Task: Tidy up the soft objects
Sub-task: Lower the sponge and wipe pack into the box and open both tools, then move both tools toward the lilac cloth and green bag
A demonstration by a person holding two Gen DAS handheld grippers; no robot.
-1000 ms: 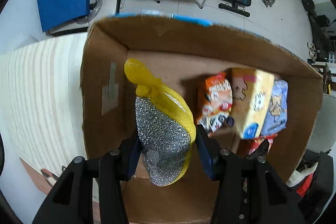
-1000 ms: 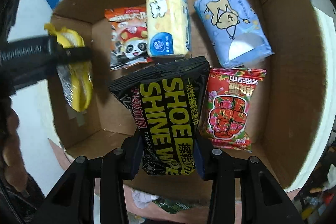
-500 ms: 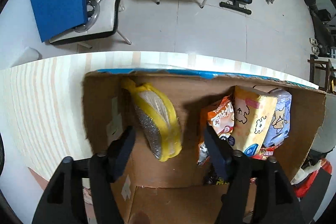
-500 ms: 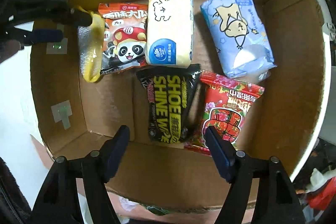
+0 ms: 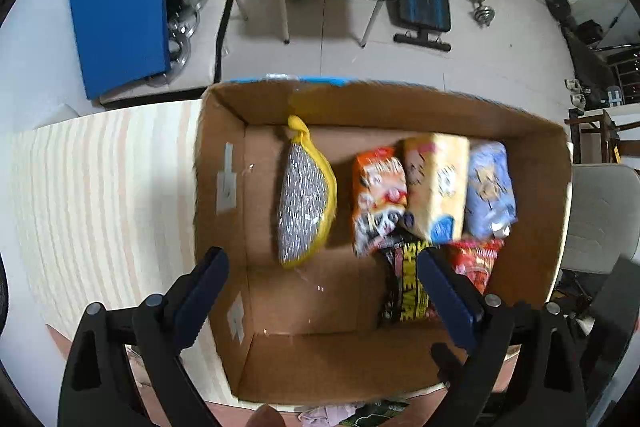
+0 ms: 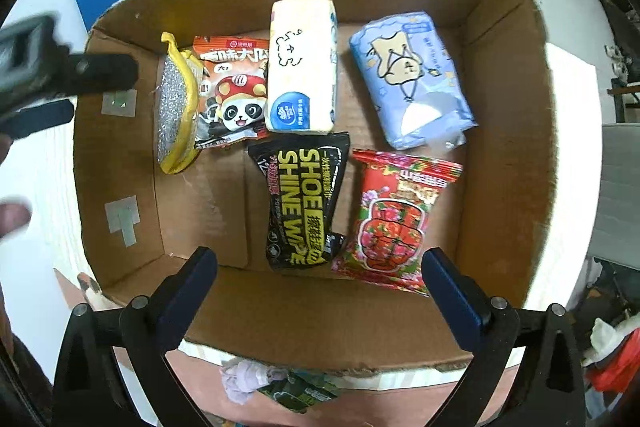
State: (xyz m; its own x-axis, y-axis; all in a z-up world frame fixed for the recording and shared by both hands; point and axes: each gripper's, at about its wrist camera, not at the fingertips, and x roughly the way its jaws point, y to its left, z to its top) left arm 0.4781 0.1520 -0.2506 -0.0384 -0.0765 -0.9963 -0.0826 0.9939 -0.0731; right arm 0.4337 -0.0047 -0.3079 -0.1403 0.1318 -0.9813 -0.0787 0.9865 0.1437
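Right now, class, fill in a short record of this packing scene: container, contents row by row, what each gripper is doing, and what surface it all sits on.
container: open cardboard box
far row, left to right: yellow-edged scouring pad, panda snack bag, yellow tissue pack, blue tissue pack
near row: black shoe shine wipes, red snack bag
left gripper: fingers just opened, holding nothing, above the pad
right gripper: fingers just opened, holding nothing, above the wipes
surface: pale striped table

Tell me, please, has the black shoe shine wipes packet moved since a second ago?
Yes. The black shoe shine wipes packet has dropped from the right gripper onto the cardboard box floor, beside the red packet.
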